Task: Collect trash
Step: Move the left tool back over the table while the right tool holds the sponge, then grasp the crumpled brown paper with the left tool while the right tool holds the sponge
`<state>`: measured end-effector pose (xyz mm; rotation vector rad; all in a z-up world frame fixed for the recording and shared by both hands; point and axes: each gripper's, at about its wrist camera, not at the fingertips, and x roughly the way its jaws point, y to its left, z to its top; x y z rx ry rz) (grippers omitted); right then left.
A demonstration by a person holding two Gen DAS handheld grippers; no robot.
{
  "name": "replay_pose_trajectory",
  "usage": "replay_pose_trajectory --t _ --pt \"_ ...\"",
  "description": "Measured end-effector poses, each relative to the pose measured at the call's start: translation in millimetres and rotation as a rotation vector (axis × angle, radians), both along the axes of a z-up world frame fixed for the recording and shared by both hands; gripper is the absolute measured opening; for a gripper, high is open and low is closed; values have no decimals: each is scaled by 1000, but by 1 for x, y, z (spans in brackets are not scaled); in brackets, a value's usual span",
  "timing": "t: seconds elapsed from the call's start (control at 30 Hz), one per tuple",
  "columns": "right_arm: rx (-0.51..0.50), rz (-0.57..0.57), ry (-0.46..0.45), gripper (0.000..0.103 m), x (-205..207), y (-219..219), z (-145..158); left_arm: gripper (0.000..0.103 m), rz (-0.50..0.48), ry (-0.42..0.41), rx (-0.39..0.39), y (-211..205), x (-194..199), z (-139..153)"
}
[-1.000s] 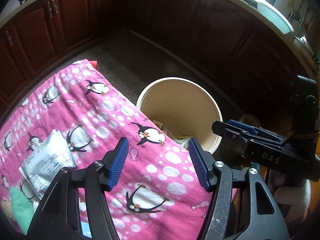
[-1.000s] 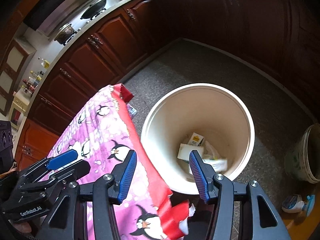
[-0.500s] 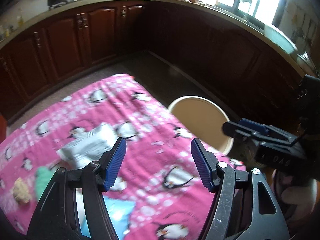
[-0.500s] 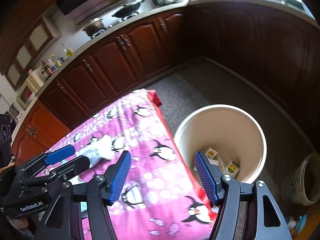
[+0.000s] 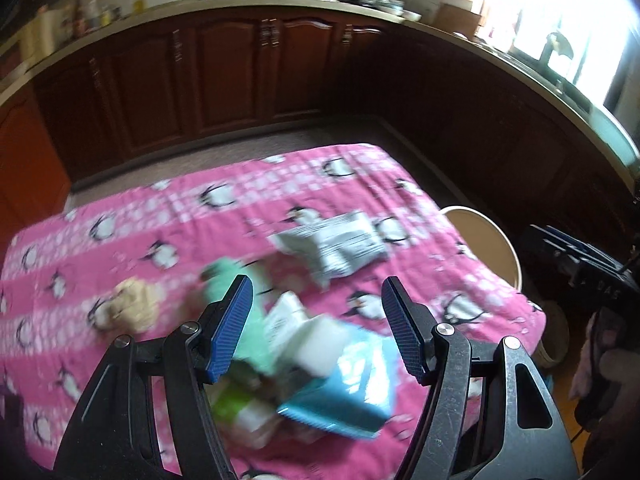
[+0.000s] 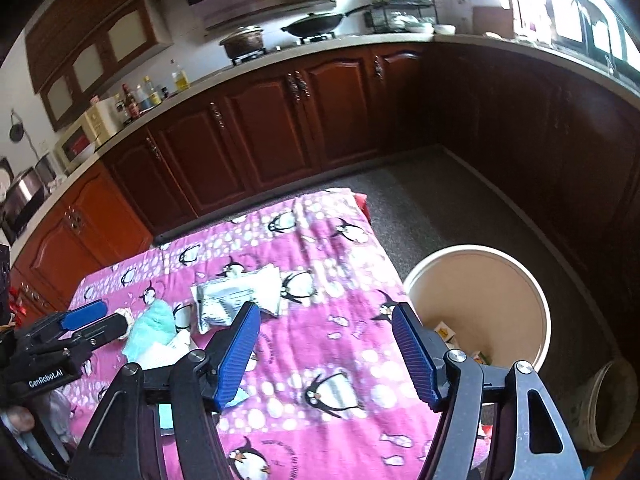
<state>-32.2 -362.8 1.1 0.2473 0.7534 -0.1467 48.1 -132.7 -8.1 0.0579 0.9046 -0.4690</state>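
The left claw (image 5: 316, 320) is held wide, nothing gripped, above blurred litter on the table (image 5: 160, 216); a silver packet (image 5: 340, 246) is seen just beyond it. The right claw (image 6: 326, 344) is spread wide too, with the bin (image 6: 476, 308) to its right.

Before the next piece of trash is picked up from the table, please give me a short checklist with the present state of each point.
1. Left hand-held gripper open and holding nothing: ok.
2. Right hand-held gripper open and holding nothing: ok.
3. Trash within view of the left one: ok, a blue packet and a white box lie just ahead.
4. Exact edges of that pile: cannot tell, the left view is blurred.
5. Printed white pouch free of other items: ok.
6. Bin open, with room inside: ok.
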Motion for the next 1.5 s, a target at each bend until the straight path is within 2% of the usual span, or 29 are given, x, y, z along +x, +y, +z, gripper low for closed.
replay_pose_trajectory --t 0.1,0.33,0.53,0.67,0.87,0.97,1.13,1.43,1.47,1.5 --pt "-17 26 -1 66 4 14 1 66 51 12 -1 24 2 -4" --pt "-77 73 9 66 13 42 0 66 143 -19 11 72 -2 -8" --pt "-70 126 24 67 17 61 -6 66 227 -19 23 113 -1 -11" --pt "-10 201 45 67 22 73 -12 66 271 -3 27 140 -1 -19" --pt "160 341 99 69 37 95 -29 66 288 56 4 166 7 -39" --pt "172 392 129 69 44 111 -39 66 281 83 -10 170 15 -47" --pt "138 450 169 69 57 131 -53 66 270 114 -7 161 39 -63" --pt "107 513 247 69 79 148 -78 66 250 138 84 133 91 -94" --pt "112 522 256 67 81 150 -81 66 252 145 92 131 96 -98" --pt "112 528 258 56 82 151 -82 65 251 156 92 130 100 -102"
